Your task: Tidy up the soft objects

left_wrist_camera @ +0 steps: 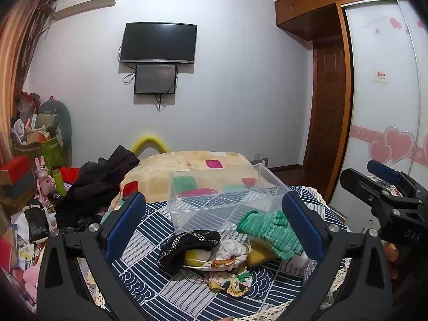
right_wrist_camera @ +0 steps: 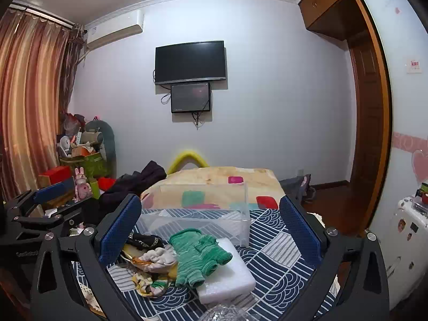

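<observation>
A pile of soft things lies on the blue patterned cloth (left_wrist_camera: pixel 149 289): a green knit glove (left_wrist_camera: pixel 270 230) (right_wrist_camera: pixel 198 254), a black fabric piece with a chain (left_wrist_camera: pixel 187 246) (right_wrist_camera: pixel 144 240), a white cloth bundle (left_wrist_camera: pixel 230 254) (right_wrist_camera: pixel 157 259), a floral cloth (left_wrist_camera: pixel 230 283) and a white foam block (right_wrist_camera: pixel 230 275). An empty clear plastic box (left_wrist_camera: pixel 222 198) (right_wrist_camera: pixel 198 211) stands just behind the pile. My left gripper (left_wrist_camera: pixel 214 224) is open and empty, above the pile. My right gripper (right_wrist_camera: pixel 211 227) is open and empty, over the glove and foam.
A beige blanket (left_wrist_camera: pixel 192 165) with coloured patches covers the bed behind the box. Dark clothes (left_wrist_camera: pixel 99 182) lie at its left. Clutter and boxes (left_wrist_camera: pixel 26 176) fill the left floor. A wardrobe (left_wrist_camera: pixel 382 93) and a door stand at the right. A white fridge (right_wrist_camera: pixel 406 240) is at the right.
</observation>
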A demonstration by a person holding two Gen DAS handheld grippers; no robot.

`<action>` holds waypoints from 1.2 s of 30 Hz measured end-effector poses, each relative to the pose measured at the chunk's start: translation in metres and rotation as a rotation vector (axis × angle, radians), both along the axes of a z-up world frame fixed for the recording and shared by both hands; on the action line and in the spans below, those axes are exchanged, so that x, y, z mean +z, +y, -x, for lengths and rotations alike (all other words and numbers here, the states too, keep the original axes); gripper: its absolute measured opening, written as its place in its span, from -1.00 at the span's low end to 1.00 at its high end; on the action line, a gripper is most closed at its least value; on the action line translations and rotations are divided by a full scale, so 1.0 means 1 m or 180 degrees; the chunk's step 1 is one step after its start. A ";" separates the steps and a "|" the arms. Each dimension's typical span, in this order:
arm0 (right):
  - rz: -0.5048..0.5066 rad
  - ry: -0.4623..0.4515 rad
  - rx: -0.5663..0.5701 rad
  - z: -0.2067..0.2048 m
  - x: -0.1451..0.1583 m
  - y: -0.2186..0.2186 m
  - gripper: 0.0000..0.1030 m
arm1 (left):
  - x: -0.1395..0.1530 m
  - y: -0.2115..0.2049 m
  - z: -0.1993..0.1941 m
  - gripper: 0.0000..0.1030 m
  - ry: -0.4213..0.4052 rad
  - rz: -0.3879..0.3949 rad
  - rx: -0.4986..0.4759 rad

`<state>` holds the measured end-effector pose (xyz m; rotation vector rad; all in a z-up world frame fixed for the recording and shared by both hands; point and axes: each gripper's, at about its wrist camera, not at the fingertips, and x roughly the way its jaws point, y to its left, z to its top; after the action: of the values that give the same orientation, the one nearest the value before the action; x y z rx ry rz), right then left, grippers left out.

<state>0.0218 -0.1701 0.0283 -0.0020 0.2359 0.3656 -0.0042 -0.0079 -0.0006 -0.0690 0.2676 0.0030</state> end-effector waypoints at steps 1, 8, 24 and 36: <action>0.0002 -0.0005 0.0001 0.000 0.000 0.000 1.00 | 0.001 0.001 0.000 1.00 0.0003 0.0012 0.0000; -0.0014 -0.0022 0.0013 0.002 0.000 0.000 1.00 | 0.000 0.003 0.000 1.00 0.0005 0.0035 0.0000; -0.0003 -0.0048 0.0048 0.003 0.001 0.005 1.00 | -0.001 0.000 0.000 1.00 -0.0012 0.0012 -0.0023; -0.0023 -0.0024 0.0044 0.004 -0.001 0.007 1.00 | 0.000 -0.002 0.002 1.00 -0.0019 0.0029 -0.0037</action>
<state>0.0178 -0.1631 0.0275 0.0021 0.2272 0.3803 -0.0062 -0.0096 -0.0009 -0.0765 0.2621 -0.0100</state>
